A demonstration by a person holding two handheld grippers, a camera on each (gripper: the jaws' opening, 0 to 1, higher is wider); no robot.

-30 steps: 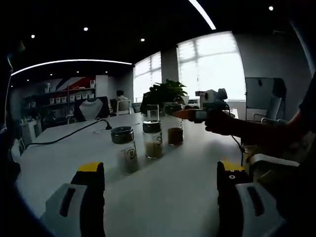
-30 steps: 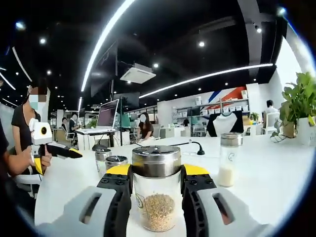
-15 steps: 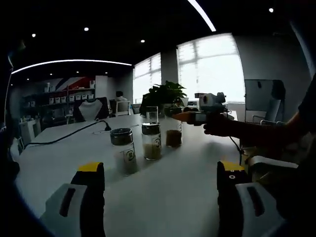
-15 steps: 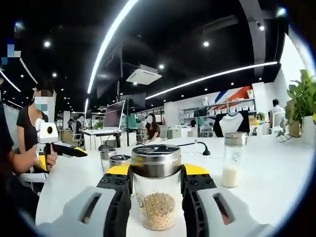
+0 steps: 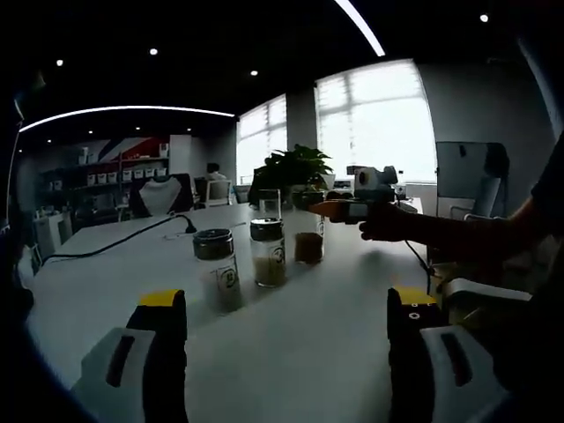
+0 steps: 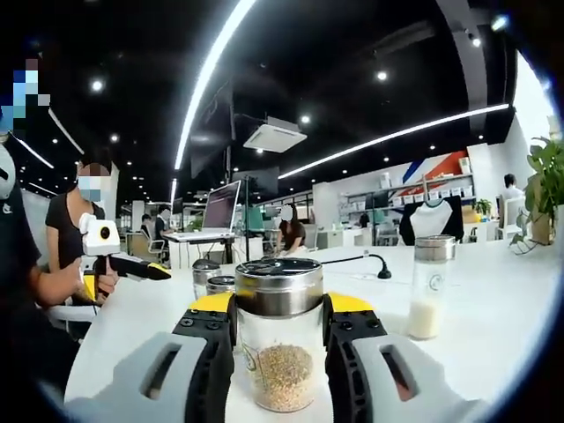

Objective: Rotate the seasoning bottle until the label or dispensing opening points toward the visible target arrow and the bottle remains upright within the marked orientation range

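Note:
My right gripper (image 6: 278, 308) is shut on a clear seasoning bottle (image 6: 280, 361) with a silver lid and beige grains, which stands upright between the yellow-tipped jaws. In the left gripper view that gripper (image 5: 339, 210) reaches in from the right, at the lid of a bottle with brown contents (image 5: 308, 247). My left gripper (image 5: 286, 300) is open, its jaws wide apart over the white table (image 5: 300, 344), with nothing between them. It also shows at the left of the right gripper view (image 6: 119, 263), held by a hand.
Two more bottles (image 5: 218, 269) (image 5: 267, 251) stand in a row beside the held one. A tall bottle with white contents (image 6: 432, 286) stands right of it, with two small jars (image 6: 211, 278) behind. A plant (image 5: 295, 167) and a black cable (image 5: 123, 240) lie further back.
The right gripper view has swung, so the background slid to the right while the bottle stays fixed between the jaws. In the left gripper view the right gripper and bottles drifted slightly left.

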